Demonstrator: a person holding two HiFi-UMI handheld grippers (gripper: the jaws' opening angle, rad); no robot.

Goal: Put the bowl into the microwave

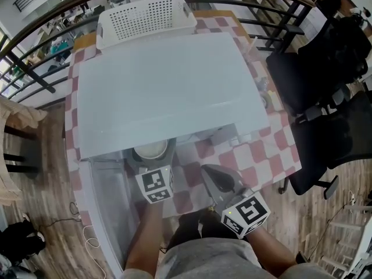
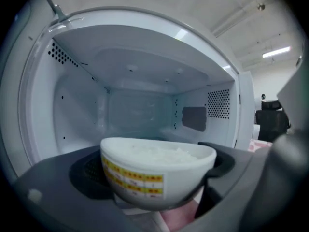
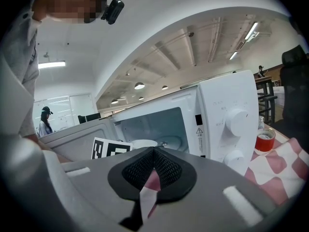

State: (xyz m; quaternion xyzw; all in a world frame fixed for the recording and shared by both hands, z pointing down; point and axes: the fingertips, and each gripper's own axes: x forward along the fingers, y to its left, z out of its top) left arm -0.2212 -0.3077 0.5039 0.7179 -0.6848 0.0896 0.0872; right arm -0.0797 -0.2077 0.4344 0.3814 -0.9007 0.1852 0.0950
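A white bowl with a yellow label band, filled with white rice, sits between the jaws of my left gripper, which is shut on it. It hangs just in front of the open white microwave, whose cavity is bare. In the head view the bowl shows at the microwave's front edge, above the left gripper's marker cube. My right gripper is shut with nothing in it, lower right of the opening; its view shows the bowl and the microwave's dials.
The microwave door hangs open at the left. A white perforated basket stands behind the microwave. A small jar with red contents stands right of the microwave on the checked cloth. Black chairs stand to the right.
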